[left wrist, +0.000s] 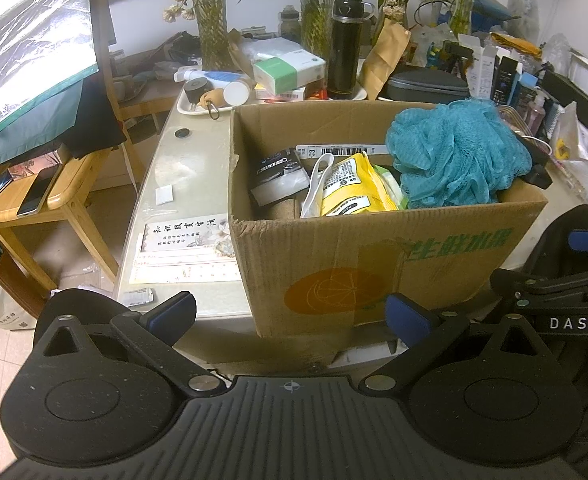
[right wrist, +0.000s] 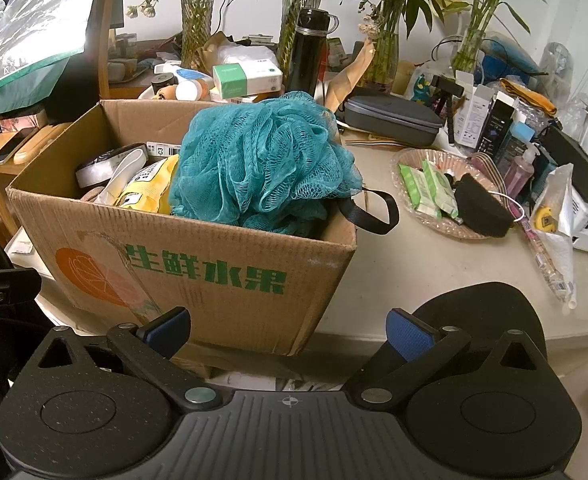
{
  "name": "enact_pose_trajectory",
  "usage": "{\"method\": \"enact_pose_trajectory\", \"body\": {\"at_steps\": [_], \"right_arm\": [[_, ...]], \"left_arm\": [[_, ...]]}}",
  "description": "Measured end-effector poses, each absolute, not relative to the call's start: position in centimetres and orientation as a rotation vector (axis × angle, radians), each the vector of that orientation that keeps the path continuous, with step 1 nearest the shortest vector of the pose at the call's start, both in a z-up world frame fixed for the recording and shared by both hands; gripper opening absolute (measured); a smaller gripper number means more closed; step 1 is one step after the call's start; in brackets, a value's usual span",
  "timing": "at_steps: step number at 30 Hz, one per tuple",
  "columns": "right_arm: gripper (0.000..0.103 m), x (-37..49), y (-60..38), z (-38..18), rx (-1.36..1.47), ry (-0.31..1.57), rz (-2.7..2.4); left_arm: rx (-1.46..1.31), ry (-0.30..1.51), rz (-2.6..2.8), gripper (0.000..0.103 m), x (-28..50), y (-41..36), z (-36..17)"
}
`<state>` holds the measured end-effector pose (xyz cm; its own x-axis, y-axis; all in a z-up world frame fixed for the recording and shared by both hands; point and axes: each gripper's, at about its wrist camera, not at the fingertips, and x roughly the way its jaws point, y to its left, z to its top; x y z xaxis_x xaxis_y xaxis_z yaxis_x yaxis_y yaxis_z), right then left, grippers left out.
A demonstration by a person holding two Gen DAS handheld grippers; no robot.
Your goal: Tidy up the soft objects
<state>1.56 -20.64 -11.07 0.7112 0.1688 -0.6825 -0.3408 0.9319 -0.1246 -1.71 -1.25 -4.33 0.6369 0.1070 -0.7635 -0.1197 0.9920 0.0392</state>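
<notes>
A teal mesh bath sponge [right wrist: 265,160], puffy and crumpled in netted folds, sits heaped in the right end of the open cardboard box [right wrist: 197,276] on the surface [right wrist: 434,264], rising above its rim beside a yellow packet [left wrist: 350,188]. Both left tongs [left wrist: 291,312] and right tongs [right wrist: 289,328] hang spread and empty just near of the box.

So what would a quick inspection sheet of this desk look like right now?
Surface: pale desk, crowded along the back.
Job's things: teal mesh bath pouf on top of the open cardboard box, beside a yellow packet.
Clutter: black flask, green-and-white carton, grey case, pink dish of wipes.
Grippers: left gripper and right gripper both open, holding nothing.
Cables: white cable by the dish.
Surroundings: vases of bamboo, wooden chair.
</notes>
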Motion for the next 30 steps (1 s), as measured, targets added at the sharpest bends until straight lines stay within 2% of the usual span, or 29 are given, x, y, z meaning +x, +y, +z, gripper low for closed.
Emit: {"method": "enact_pose_trajectory", "body": {"at_steps": [30], "right_arm": [[0.103, 1.50, -20.57, -11.09, -0.252, 0.727, 0.283]], "left_arm": [[-0.010, 0.857, 0.133, 0.103, -1.87, -1.19, -4.29]]}}
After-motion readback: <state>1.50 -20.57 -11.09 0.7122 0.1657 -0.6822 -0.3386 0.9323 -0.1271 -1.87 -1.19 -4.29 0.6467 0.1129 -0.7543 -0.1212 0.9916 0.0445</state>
